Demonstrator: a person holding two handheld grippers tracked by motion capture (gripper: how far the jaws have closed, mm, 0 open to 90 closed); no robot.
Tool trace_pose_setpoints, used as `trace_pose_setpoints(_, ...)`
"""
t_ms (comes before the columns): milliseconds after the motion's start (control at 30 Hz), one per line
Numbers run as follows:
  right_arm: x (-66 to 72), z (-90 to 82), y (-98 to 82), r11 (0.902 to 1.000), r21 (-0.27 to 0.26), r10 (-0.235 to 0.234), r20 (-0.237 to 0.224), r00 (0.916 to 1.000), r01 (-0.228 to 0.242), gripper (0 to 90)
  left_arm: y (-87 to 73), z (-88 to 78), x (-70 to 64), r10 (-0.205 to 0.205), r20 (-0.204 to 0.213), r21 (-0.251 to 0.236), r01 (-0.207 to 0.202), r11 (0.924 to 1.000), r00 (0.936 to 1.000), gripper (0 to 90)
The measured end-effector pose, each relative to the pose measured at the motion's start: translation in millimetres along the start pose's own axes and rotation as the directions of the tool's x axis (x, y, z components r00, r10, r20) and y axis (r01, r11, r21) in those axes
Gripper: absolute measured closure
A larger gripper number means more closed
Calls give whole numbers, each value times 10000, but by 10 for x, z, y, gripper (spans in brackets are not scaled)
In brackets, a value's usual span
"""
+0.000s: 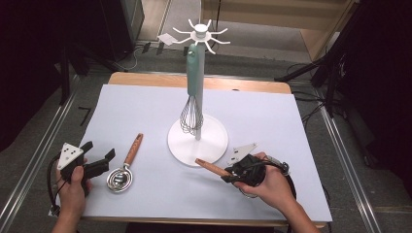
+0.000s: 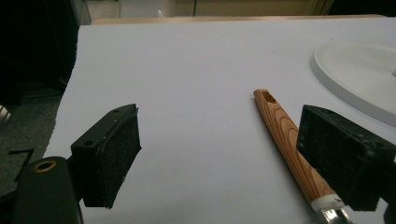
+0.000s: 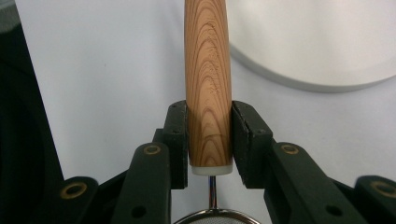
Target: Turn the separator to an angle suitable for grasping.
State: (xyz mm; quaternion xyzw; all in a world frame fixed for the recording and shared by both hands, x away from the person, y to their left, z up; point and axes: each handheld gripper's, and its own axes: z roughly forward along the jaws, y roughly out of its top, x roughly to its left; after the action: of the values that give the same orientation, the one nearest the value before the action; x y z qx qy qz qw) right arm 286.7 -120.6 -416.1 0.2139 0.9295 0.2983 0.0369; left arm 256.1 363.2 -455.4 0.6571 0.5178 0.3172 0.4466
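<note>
A: The right gripper (image 1: 232,174) is clenched on the wooden-handled strainer (image 1: 212,167) near the table's (image 1: 272,204) front edge, right of middle. In the right gripper view both pads squeeze the handle (image 3: 208,93) just above its white collar, so the mesh end hangs behind the hand.

B: And the likely goal is the white hook stand (image 1: 198,138), at the table's middle?

A: I'd judge so. 1 teal whisk (image 1: 193,92) already hangs from it. The risk is the grip point: holding so close to the collar leaves a long free handle, and it could pivot between the pads as the hand tilts up.

B: Anything else?

A: The handle tip points at the stand's base, nearly over its rim. A careless swing could knock the pole or set the whisk swinging.

B: The left gripper (image 1: 99,162)?

A: Its jaws stand apart, grasping nothing, near the front left corner, just beside the second wooden-handled strainer (image 1: 125,165). In the left gripper view that handle (image 2: 289,144) runs past the right pad, so a twitch could nudge it.
</note>
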Motion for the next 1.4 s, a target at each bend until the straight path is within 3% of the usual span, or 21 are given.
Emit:
trace_pose_setpoints(67, -32, -67, -9, 9986, -514, 157, -20, 9999, -157, 708, -1, -1, -5, 3, -3, -53, -3, 10000, 10000, 142)
trace_pose_setpoints(167, -53, -112, -14, 9963, -805, 306, -113, 9995, -314, 709, -1, -3, -5, 56, 4, -51, -56, 10000, 10000, 142)
trace_pose_setpoints(200, -73, -164, -20, 9912, -1238, 444, -163, 9989, -461, 709, -2, -5, -7, 78, 15, -92, -78, 9999, 10000, 142)
trace_pose_setpoints(300, -98, -227, -23, 9840, -1694, 513, -242, 9984, -547, 708, -2, -5, -8, 74, 4, -87, -74, 9999, 10000, 142)
trace_pose_setpoints(467, -118, -322, -23, 9746, -2155, 562, -252, 9981, -603, 708, -3, -4, -9, 89, -8, -82, -89, 9999, 10000, 142)
trace_pose_setpoints(667, -147, -462, -26, 9527, -2958, 654, -221, 9976, -690, 708, -3, -2, -11, 88, -27, -96, -89, 9999, 10000, 142)
trace_pose_setpoints(700, -147, -462, -26, 9527, -2958, 654, -221, 9976, -690, 708, -3, -2, -11, 88, -27, -96, -89, 9999, 10000, 142)
trace_pose_setpoints(733, -159, -511, -33, 9432, -3242, 698, -198, 9974, -724, 708, -3, -3, -12, 88, -3, -113, -88, 9999, 10000, 142)
trace_pose_setpoints(767, -159, -511, -33, 9432, -3242, 698, -198, 9974, -724, 708, -3, -3, -12, 88, -3, -113, -88, 9999, 10000, 142)
trace_pose_setpoints(833, -179, -578, -40, 9272, -3665, 749, -214, 9970, -776, 708, -3, -4, -17, 125, 12, -144, -125, 9998, 9999, 142)
trace_pose_setpoints(900, -186, -600, -43, 9230, -3764, 755, -283, 9967, -806, 708, -3, -5, -17, 142, 5, -152, -142, 9998, 9999, 142)
trace_pose_setpoints(933, -194, -636, -47, 9145, -3952, 809, -327, 9962, -873, 709, -4, -5, -18, 154, 18, -169, -153, 9997, 9999, 142)
trace_pose_setpoints(1100, -200, -703, -59, 8919, -4440, 851, -206, 9962, -854, 708, -4, -6, -20, 170, -10, -166, -170, 9997, 9999, 142)
trace_pose_setpoints(1300, -217, -765, -61, 8762, -4738, 913, -181, 9957, -890, 708, -6, -9, -22, 196, -7, -156, -196, 9997, 9998, 142)
trace_pose_setpoints(1333, -223, -799, -63, 8663, -4914, 953, -136, 9954, -896, 709, -6, -11, -22, 212, -3, -144, -212, 9997, 9998, 142)
trace_pose_setpoints(1400, -230, -830, -63, 8588, -5041, 972, -155, 9951, -917, 709, -7, -12, -24, 202, -13, -138, -202, 9997, 9998, 142)
